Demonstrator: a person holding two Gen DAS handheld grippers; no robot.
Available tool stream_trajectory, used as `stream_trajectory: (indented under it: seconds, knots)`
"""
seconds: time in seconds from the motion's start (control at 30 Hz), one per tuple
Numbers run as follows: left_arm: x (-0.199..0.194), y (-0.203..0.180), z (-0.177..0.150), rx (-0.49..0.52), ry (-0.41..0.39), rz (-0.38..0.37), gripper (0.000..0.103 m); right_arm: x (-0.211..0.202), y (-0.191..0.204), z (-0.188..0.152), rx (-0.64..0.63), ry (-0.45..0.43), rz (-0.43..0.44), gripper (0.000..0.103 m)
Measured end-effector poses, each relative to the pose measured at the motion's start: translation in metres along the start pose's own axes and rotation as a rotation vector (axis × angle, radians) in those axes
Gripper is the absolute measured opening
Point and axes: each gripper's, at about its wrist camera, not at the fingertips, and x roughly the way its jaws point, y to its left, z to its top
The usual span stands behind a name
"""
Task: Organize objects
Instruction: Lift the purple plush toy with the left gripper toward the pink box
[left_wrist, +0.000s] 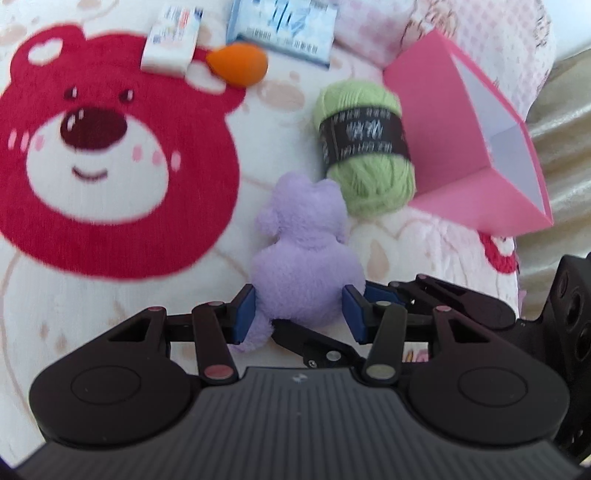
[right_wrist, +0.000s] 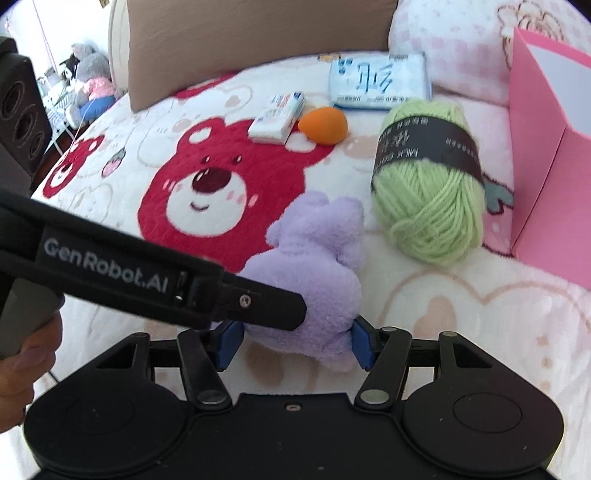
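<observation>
With the pink box (left_wrist: 461, 147) apparently empty, sorting looks barely begun. Both claws, left (left_wrist: 299, 314) and right (right_wrist: 295, 343), sit wide around the plush (left_wrist: 299, 254) on the bed (left_wrist: 110, 314), not clamped. Yarn (left_wrist: 365, 147), sponge (left_wrist: 238, 64), packets untouched.

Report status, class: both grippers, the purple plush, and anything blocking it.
Left gripper and right gripper both open, straddling purple plush. Green yarn close against it, pink box beyond.

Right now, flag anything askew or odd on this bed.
Both the left gripper and right gripper bracket the same purple plush. The pink box sits tilted on the blanket. Nothing looks spilled or damaged.
</observation>
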Motion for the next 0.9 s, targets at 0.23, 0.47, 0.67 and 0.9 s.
stream_trajectory:
  seconds: [0.23,0.47,0.67,0.9]
  knots:
    - [-0.005,-0.012,-0.005,0.011,0.048,-0.004,0.048,-0.011,0.001,-0.007,0.037,0.052,0.013,0.065]
    - [-0.023,-0.033,-0.005,0.071,0.056,0.026,0.049,-0.028,0.002,0.004,0.065,0.102,0.036,0.065]
    - [-0.039,-0.045,-0.006,0.078,0.042,0.012,0.049,-0.048,0.007,0.009,0.067,0.1,0.026,0.065]
    - [-0.057,-0.063,-0.006,0.096,0.025,-0.018,0.049,-0.074,0.01,0.015,0.055,0.092,0.007,0.065]
